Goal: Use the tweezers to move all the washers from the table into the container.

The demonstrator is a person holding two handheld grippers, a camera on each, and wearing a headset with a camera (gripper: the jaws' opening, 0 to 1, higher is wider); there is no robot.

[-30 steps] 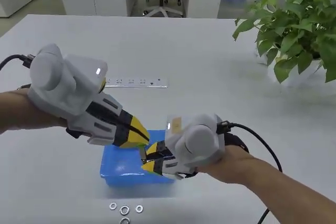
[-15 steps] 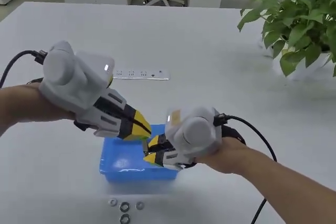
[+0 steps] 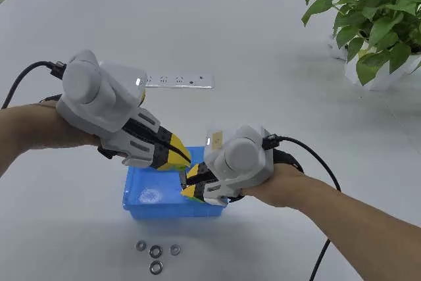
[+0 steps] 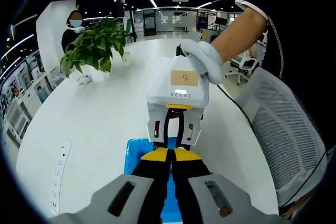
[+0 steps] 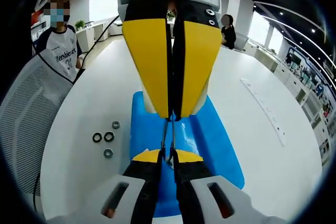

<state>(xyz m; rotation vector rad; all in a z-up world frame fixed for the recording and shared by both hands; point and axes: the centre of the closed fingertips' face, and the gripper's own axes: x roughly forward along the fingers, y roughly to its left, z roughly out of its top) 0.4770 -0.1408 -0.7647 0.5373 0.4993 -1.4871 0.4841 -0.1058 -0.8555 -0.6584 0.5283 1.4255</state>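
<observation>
Blue container, silver washers

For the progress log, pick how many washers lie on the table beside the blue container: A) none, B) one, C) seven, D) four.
D: four washers lie loose on the table, just in front of the blue container.

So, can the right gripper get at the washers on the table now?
Probably not yet: the right gripper and the left gripper both seem to pinch the tweezers over the container. The washers lie uncovered on the table beside it.
</observation>
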